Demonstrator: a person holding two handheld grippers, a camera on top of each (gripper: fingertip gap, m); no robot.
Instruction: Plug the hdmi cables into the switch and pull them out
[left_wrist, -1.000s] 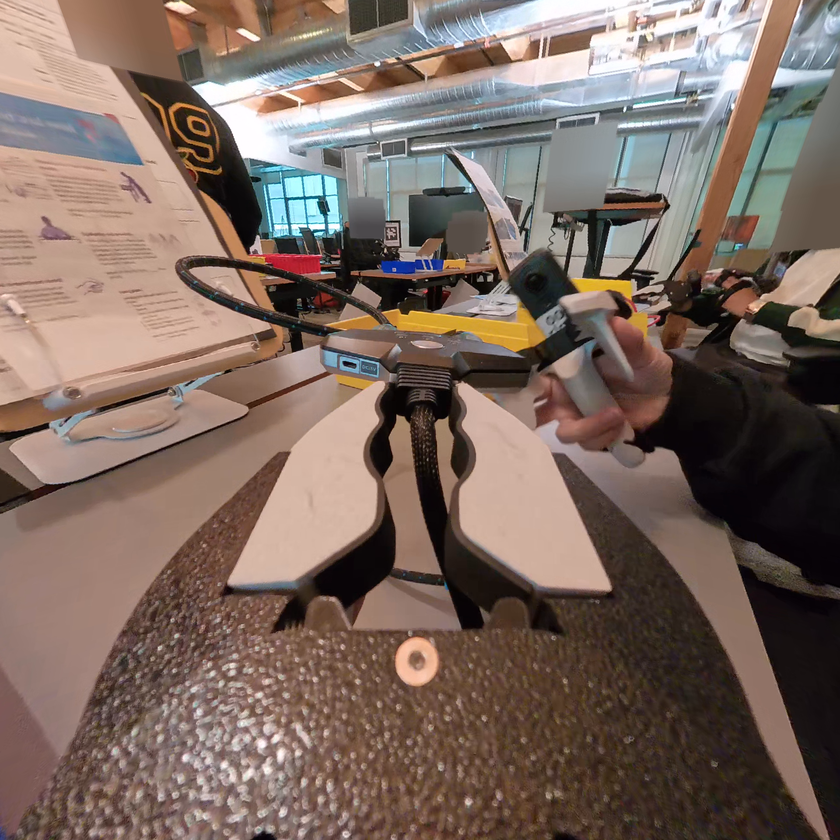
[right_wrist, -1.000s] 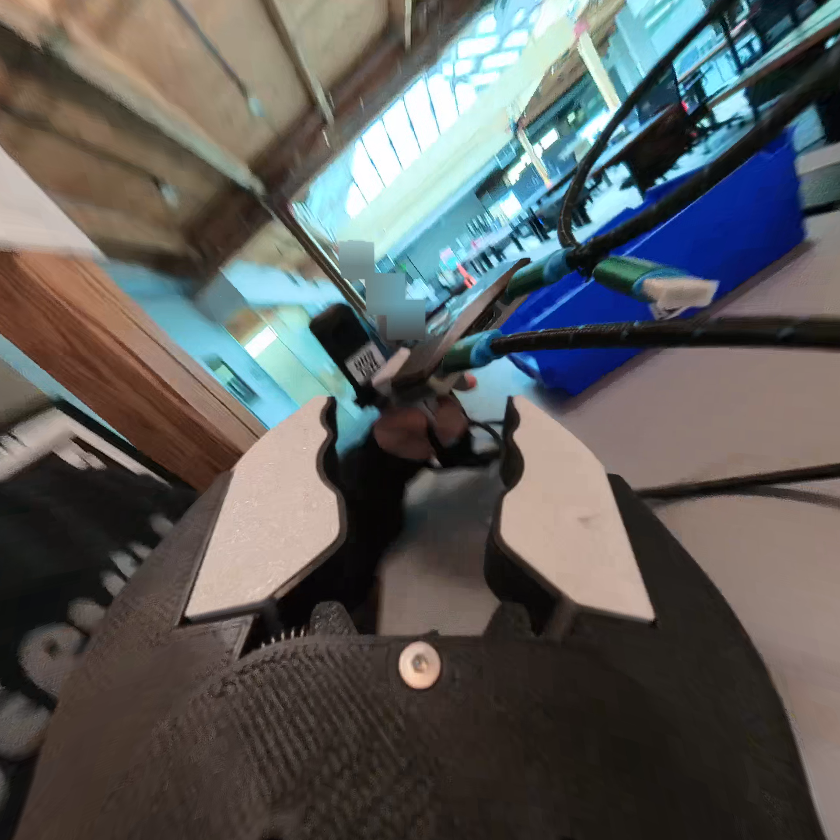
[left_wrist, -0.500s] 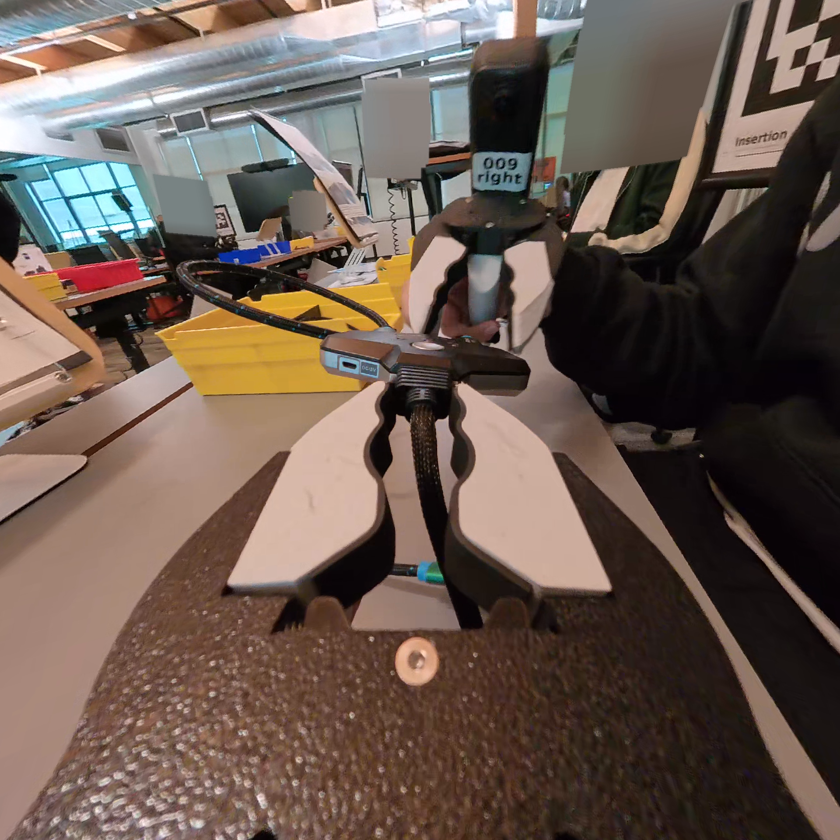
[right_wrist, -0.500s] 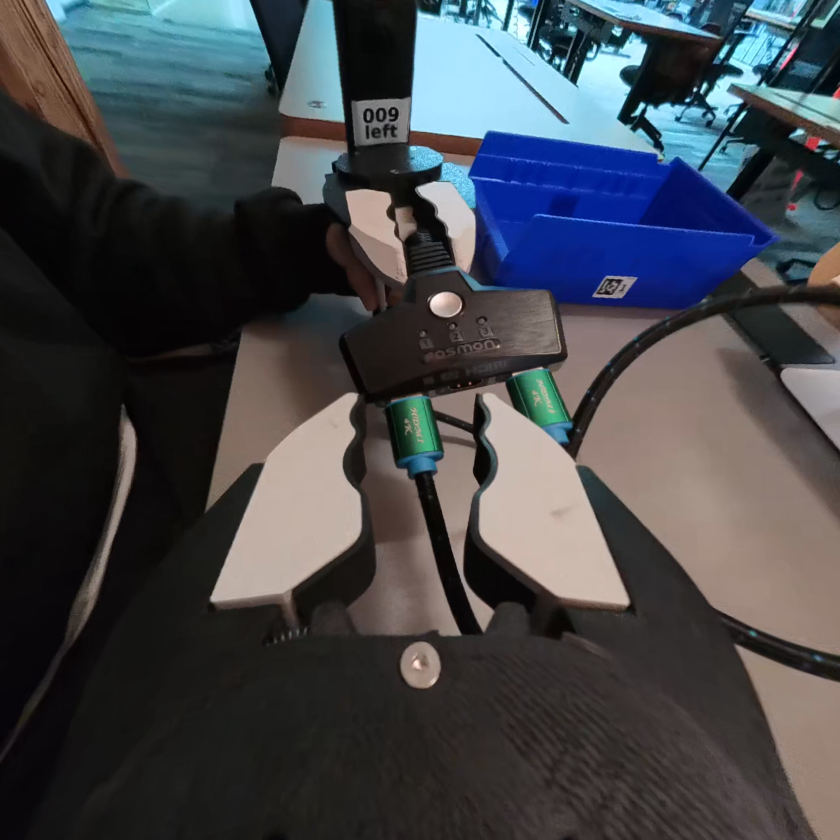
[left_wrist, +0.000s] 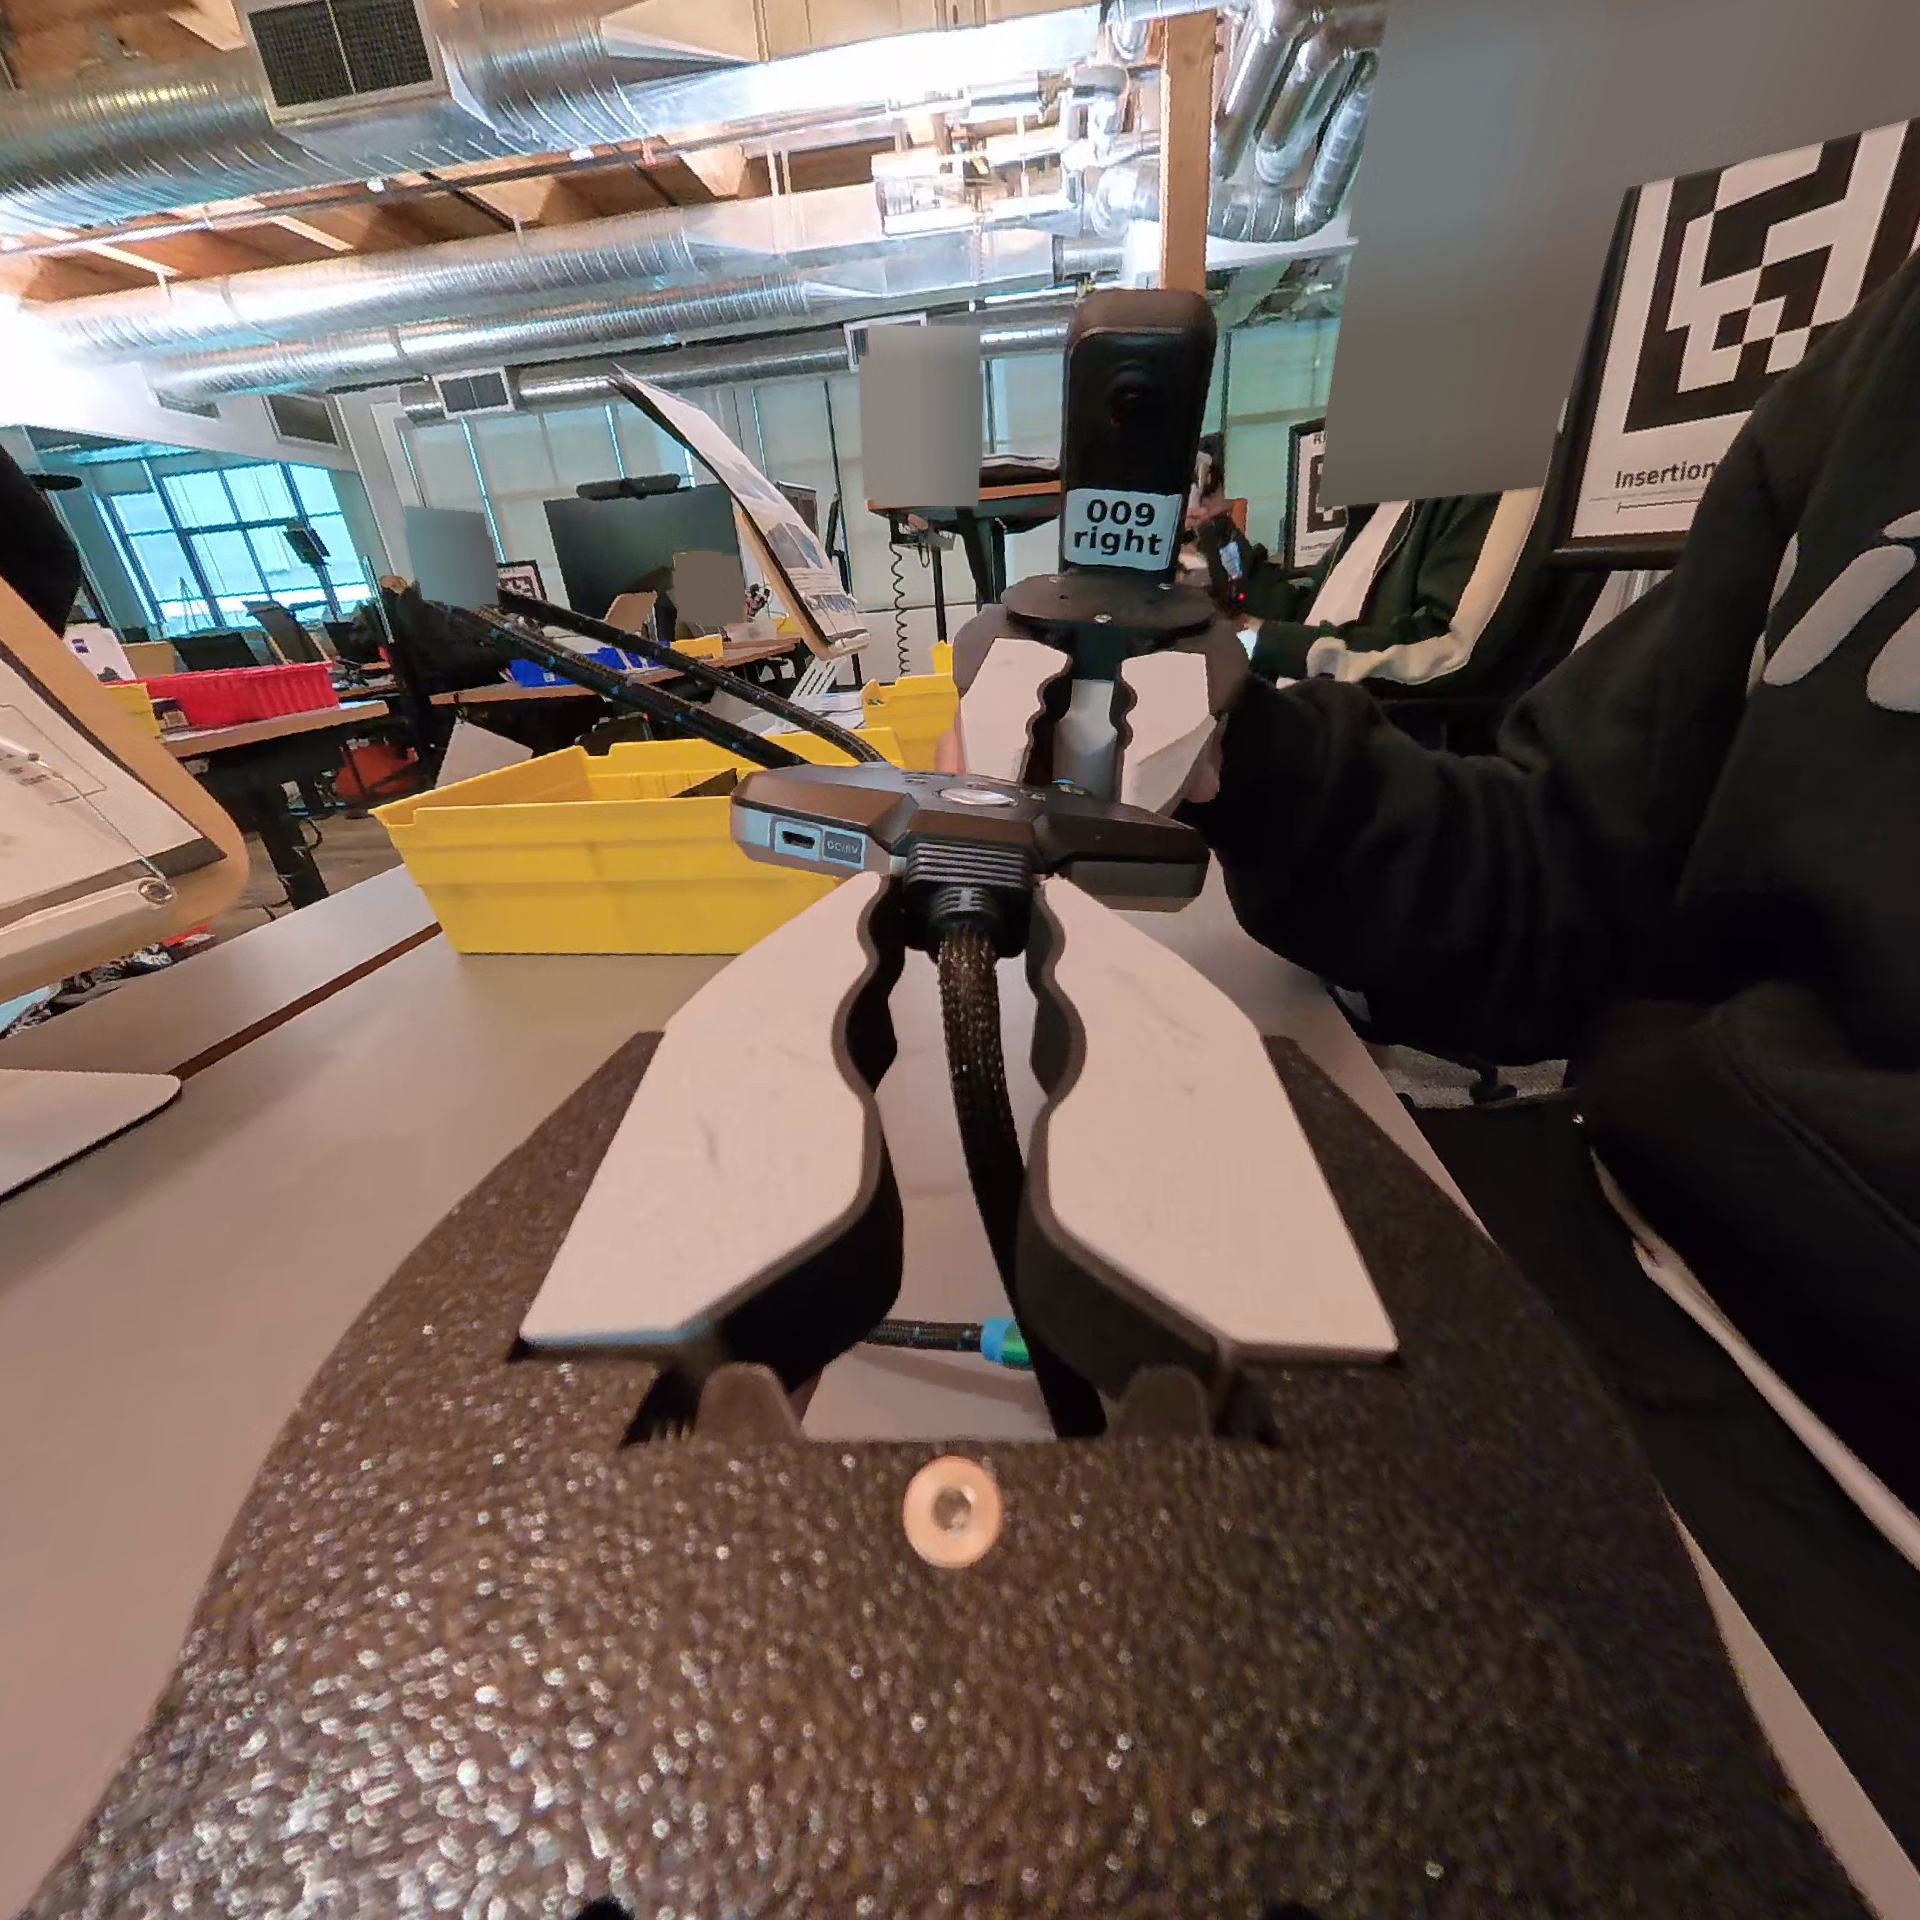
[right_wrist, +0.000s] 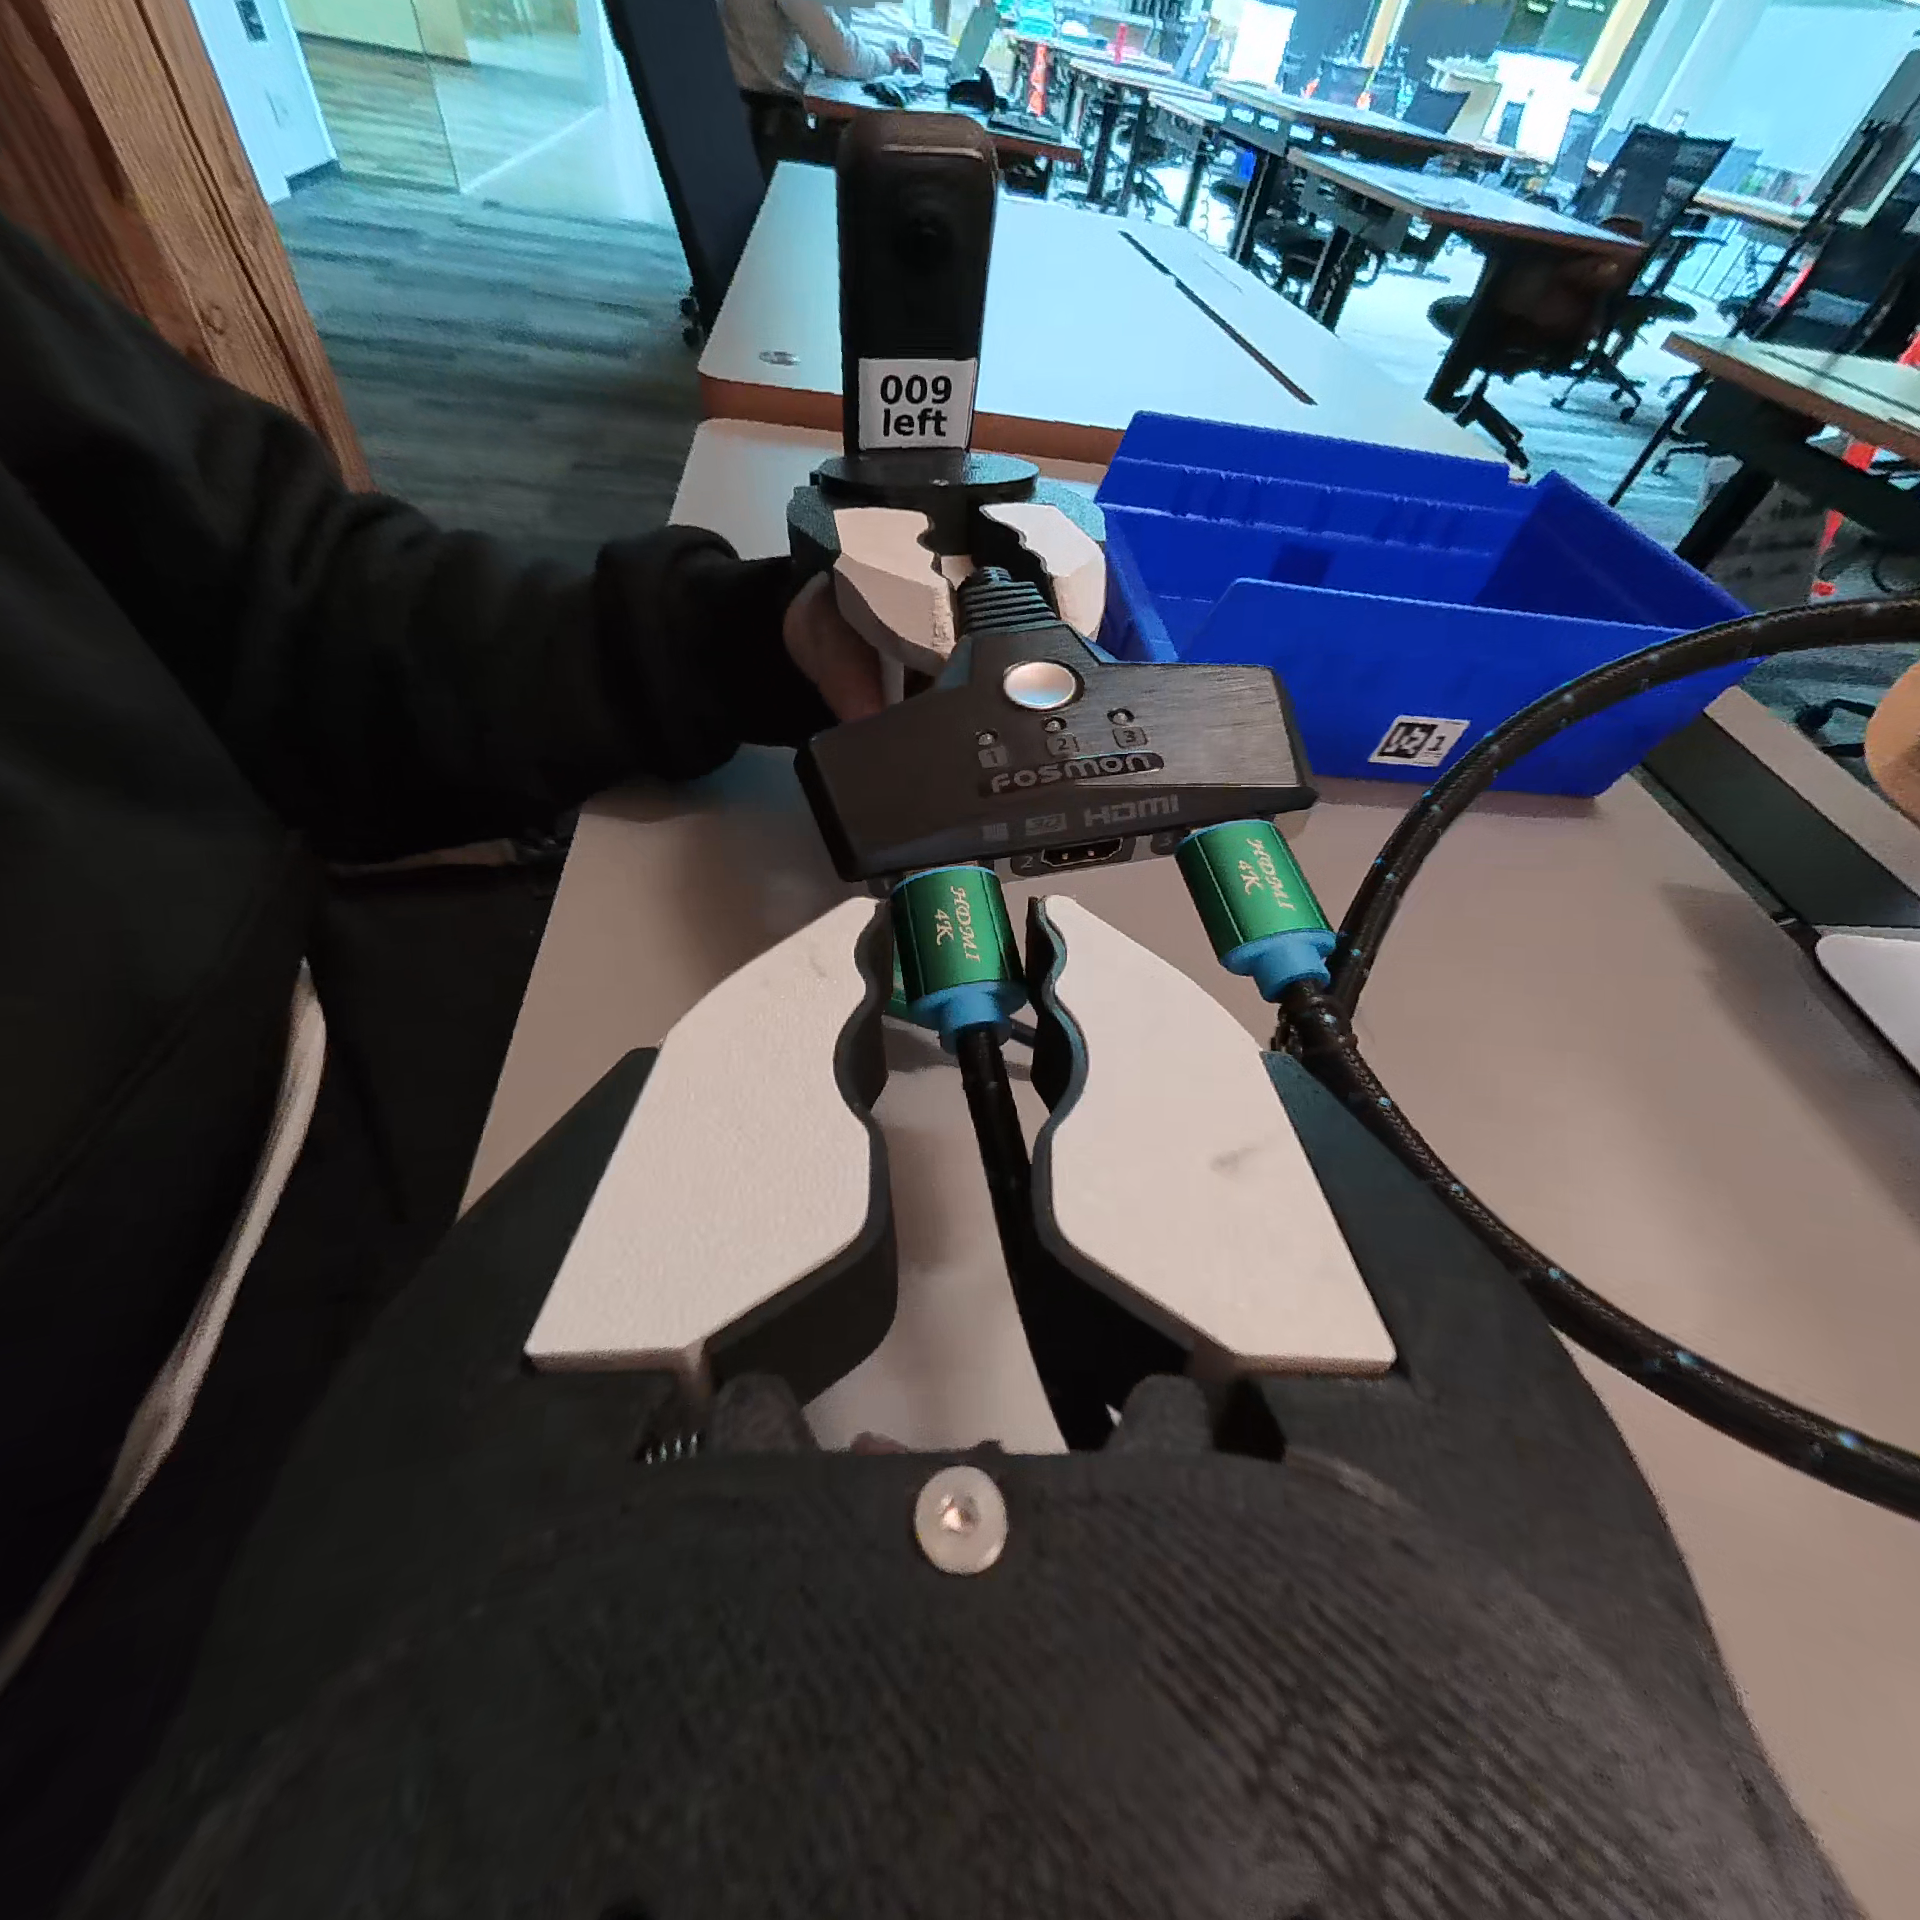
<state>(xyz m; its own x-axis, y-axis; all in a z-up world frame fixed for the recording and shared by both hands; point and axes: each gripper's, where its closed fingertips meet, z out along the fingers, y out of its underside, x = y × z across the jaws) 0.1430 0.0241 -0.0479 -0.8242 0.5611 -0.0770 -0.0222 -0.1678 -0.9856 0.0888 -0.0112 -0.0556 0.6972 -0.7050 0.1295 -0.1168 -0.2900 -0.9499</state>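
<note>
The black HDMI switch (right_wrist: 1049, 769) is held above the grey table (right_wrist: 1558, 1091). My left gripper (left_wrist: 966, 914) is shut on the switch's braided tail cable (left_wrist: 971, 1039) at its ribbed collar; it shows opposite in the right wrist view (right_wrist: 961, 561). My right gripper (right_wrist: 951, 925) is shut on the left green HDMI plug (right_wrist: 951, 951), which sits in the switch's left port. A second green plug (right_wrist: 1252, 894) sits in the right port. The middle port (right_wrist: 1086, 854) is empty. The right gripper faces me in the left wrist view (left_wrist: 1081, 717).
A blue bin (right_wrist: 1455, 644) stands behind the switch, a yellow bin (left_wrist: 582, 862) on the other side. A thick braided cable (right_wrist: 1455, 935) loops over the table at the right. A document stand (left_wrist: 83, 831) is at the left. A person's dark sleeves hold both grippers.
The right gripper swung round to face the switch, moved onto the left green plug and closed on it. The left gripper kept its hold on the switch's cable.
</note>
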